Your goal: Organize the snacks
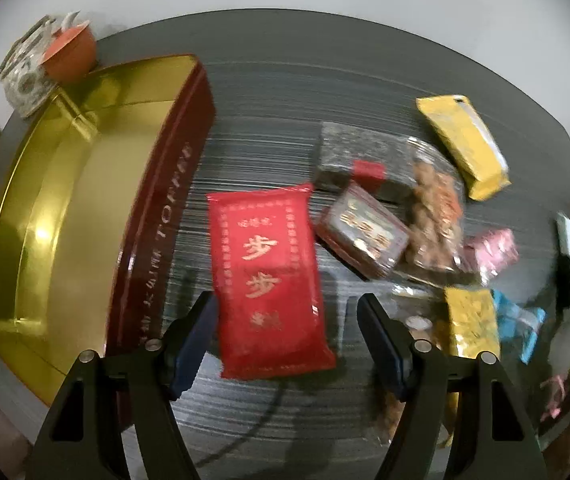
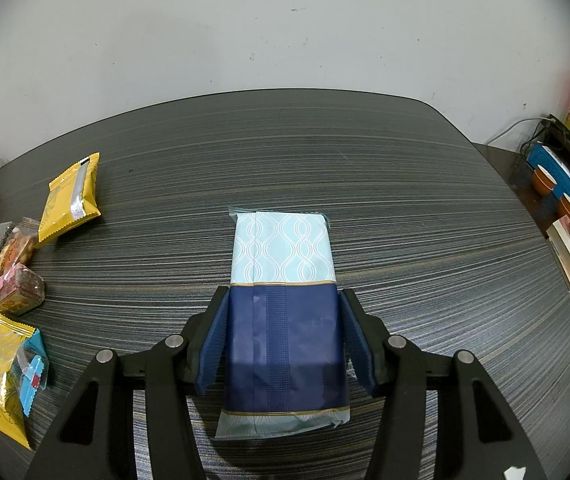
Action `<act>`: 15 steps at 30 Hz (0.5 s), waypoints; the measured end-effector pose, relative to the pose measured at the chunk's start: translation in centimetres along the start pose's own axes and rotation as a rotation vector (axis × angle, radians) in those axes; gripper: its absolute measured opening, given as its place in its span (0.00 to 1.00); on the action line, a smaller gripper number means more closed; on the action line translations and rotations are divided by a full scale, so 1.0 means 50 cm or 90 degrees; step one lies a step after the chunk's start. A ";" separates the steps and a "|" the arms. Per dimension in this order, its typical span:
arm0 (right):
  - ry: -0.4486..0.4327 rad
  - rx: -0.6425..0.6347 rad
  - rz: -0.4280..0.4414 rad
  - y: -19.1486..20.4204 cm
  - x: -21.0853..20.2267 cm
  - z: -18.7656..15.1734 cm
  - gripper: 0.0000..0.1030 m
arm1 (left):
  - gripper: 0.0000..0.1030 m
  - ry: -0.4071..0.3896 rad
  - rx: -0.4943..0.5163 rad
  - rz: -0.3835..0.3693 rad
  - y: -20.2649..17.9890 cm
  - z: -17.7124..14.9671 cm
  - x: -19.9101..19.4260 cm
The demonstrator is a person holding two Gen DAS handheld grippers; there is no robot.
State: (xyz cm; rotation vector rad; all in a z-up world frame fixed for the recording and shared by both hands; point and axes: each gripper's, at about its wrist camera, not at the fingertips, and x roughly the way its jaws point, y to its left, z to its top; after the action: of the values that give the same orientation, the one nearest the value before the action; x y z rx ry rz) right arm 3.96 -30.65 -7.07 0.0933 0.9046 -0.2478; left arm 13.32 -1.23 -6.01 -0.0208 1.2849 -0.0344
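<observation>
A red snack packet (image 1: 269, 276) with gold characters lies on the dark striped table (image 1: 285, 92) between the fingers of my left gripper (image 1: 285, 300). The left finger sits at the packet's edge and the right finger stands clear of it, so this gripper is open. To the left lies an open tin (image 1: 77, 208) with a gold inside and dark red walls. In the right wrist view, my right gripper (image 2: 283, 300) is shut on a navy and pale blue packet (image 2: 285, 280), with both pads against its sides.
A pile of loose snacks lies right of the red packet: a yellow packet (image 1: 465, 144), a clear bag of nuts (image 1: 433, 216), small red boxes (image 1: 365, 232), another yellow packet (image 1: 471, 320). A patterned box and an orange cup (image 1: 71, 54) stand behind the tin. Books and cups (image 2: 565, 208) sit at the far right.
</observation>
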 end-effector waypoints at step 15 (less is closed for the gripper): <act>0.000 0.001 0.000 -0.002 -0.003 0.002 0.50 | 0.52 -0.028 0.086 0.027 -0.062 0.001 0.019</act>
State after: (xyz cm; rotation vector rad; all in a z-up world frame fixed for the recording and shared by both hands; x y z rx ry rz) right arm 3.90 -30.71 -6.88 0.0944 0.9041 -0.2478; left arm 13.57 -4.37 -6.79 0.1207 1.2362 -0.0839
